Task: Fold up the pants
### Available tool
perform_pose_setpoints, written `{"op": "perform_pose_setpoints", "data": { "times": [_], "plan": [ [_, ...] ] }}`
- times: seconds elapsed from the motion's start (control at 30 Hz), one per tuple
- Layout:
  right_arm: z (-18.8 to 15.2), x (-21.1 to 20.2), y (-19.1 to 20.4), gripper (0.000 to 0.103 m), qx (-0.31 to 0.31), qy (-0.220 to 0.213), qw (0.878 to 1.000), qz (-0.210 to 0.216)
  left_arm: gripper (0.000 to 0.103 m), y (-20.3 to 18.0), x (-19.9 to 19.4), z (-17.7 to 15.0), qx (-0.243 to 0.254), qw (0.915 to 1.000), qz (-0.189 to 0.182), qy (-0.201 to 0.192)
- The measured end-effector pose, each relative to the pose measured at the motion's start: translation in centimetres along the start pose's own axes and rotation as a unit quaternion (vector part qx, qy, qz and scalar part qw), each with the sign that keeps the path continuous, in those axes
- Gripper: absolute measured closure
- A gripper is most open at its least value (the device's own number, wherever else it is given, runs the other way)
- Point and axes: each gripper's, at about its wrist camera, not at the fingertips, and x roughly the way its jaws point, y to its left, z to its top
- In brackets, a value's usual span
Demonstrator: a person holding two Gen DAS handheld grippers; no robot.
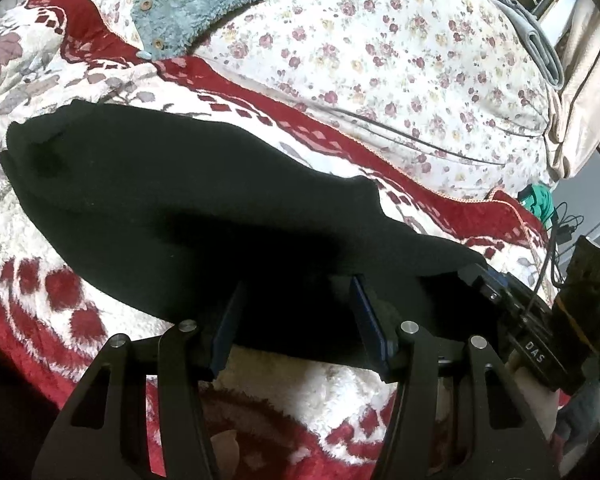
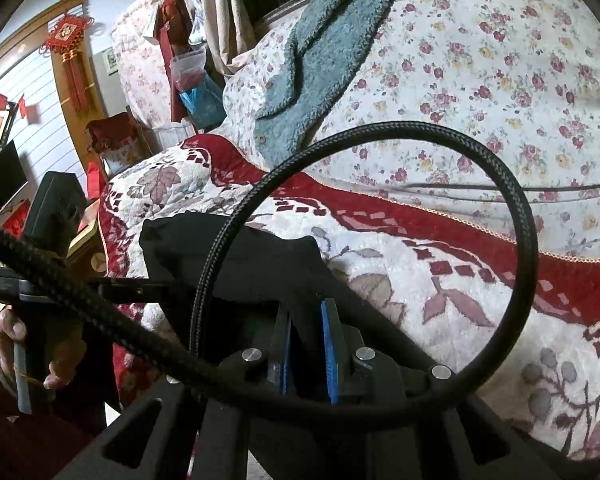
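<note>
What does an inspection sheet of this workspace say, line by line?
Surface: red-and-white blanket over a floral quilt.
Job's things: black pants, bunched lengthwise on the blanket.
Clutter: grey-blue fleece garment with buttons on the quilt.
Grippers: left gripper wide, pants between its fingers, grip unclear; right gripper shut on the pants.
Cables: braided black cable looping across the right wrist view.
Surroundings: curtain, red knot ornament.

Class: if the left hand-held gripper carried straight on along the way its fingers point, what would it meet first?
Most likely the black pants, whose cloth already lies between the left hand-held gripper's fingers; the blanket lies beneath.
</note>
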Motion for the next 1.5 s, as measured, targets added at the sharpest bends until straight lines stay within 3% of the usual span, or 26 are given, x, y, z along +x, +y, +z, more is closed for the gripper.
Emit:
{"op": "perform_pose_setpoints", "data": {
  "times": [0.4,0.67,0.93,1.1,1.13,1.17,1.23,1.4,1.5],
  "plan": [
    [-0.2,0.4,-0.2,0.09,0.002,0.007,1.0,0.003,0.049,1.6,0.2,0.6,-0.02,0.9992,0.029,-0.02],
    [-0.4,0.8,-0.2,0.09,0.001,0.012,1.0,0.004,0.049,2.9,0.9,1.3,-0.04,0.9987,0.022,-0.023],
    [-0.3,1.3,-0.4,0.09,0.0,0.015,1.0,0.005,0.049,6.2,2.4,5.3,-0.11,0.9937,0.011,-0.02],
    [0.2,1.7,-1.0,0.09,0.007,0.013,1.0,0.003,0.05,5.8,2.4,8.0,-0.098,0.9943,-0.005,-0.042],
    [0.4,1.7,-1.1,0.09,0.008,0.012,1.0,0.003,0.055,5.4,2.6,8.8,-0.084,0.9953,-0.006,-0.047],
    [0.7,1.7,-1.2,0.09,0.011,0.009,1.0,0.003,0.072,5.0,2.7,9.4,-0.072,0.996,-0.003,-0.054],
    [1.4,1.4,-1.6,0.096,0.018,-0.001,1.0,0.004,0.089,4.1,3.2,10.9,-0.041,0.9973,0.012,-0.061],
    [3.6,-0.1,-1.9,0.1,0.017,-0.03,0.999,-0.002,0.093,2.9,3.4,14.0,-0.01,0.9974,0.007,-0.071],
    [4.4,-0.6,-1.5,0.1,0.007,-0.032,0.999,0.003,0.093,2.5,2.3,14.4,0.005,0.9975,-0.015,-0.069]
  ]
}}
